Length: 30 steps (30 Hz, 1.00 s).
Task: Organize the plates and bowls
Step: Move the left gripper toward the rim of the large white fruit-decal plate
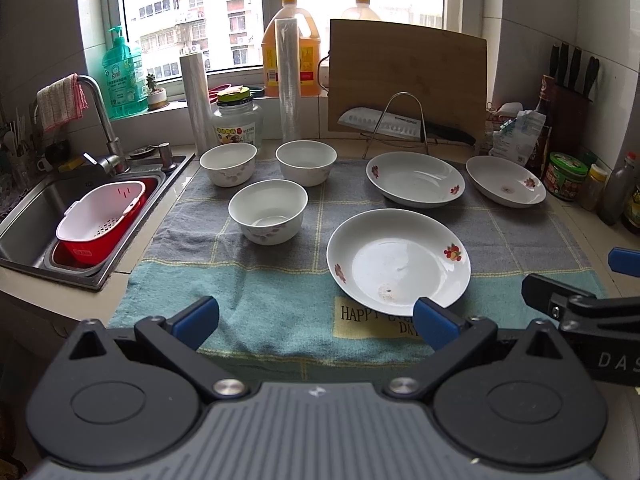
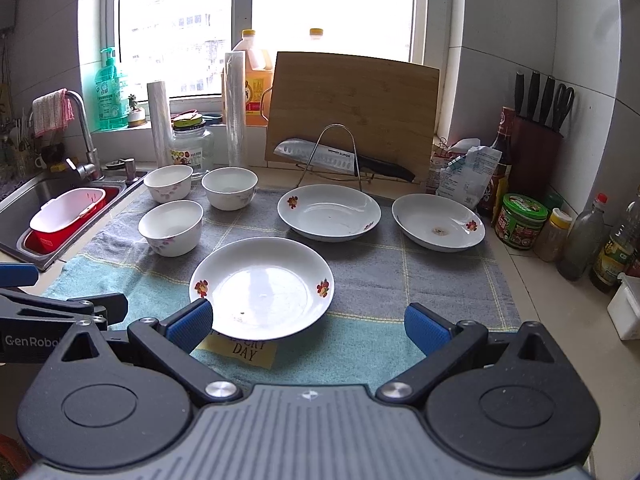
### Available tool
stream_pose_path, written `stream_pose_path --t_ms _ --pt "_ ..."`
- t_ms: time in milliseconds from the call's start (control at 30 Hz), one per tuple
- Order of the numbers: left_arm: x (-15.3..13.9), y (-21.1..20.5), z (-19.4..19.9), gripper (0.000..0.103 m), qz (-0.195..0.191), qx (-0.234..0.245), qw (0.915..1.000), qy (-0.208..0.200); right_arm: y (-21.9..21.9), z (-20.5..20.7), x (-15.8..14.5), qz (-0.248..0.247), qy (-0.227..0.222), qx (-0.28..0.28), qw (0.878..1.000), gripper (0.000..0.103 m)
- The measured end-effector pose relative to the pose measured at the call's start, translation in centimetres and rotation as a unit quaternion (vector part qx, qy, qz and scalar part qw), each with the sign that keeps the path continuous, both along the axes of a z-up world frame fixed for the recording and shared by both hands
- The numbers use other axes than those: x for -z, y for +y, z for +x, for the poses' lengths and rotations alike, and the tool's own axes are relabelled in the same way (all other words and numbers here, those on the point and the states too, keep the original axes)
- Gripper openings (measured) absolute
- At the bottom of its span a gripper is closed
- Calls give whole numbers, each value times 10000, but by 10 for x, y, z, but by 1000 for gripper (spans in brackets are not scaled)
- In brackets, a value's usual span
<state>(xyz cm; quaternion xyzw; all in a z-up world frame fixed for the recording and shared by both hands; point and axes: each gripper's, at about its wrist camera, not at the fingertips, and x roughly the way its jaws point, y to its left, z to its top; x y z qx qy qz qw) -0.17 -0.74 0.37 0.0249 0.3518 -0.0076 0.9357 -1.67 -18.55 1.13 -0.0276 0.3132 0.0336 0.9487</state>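
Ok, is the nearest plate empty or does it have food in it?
Empty. The nearest plate shows a bare white bottom with only a few small specks, and sits flat on the cloth.

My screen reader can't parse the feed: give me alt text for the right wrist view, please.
The open right gripper hovers low over a checked cloth, nearest plate just ahead. Beyond lie two more plates and, to the left, three bowls. The left gripper shows at the left edge beside the sink.
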Motion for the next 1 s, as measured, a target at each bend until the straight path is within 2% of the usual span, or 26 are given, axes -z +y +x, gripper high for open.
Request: stream_pose_path --t_ms 400,567,733,1000 --pt "14 6 2 102 44 198 9998 -45 -14 1 19 -34 10 -336 9994 103" --pt "23 13 3 102 -121 259 9996 5 -22 1 32 -30 36 -484 9988 103" --pt "30 21 12 102 -276 308 9991 86 -26 6 45 14 73 -644 9979 103" --pt "48 32 37 102 -307 342 9985 290 -31 26 75 150 249 -820 9962 103"
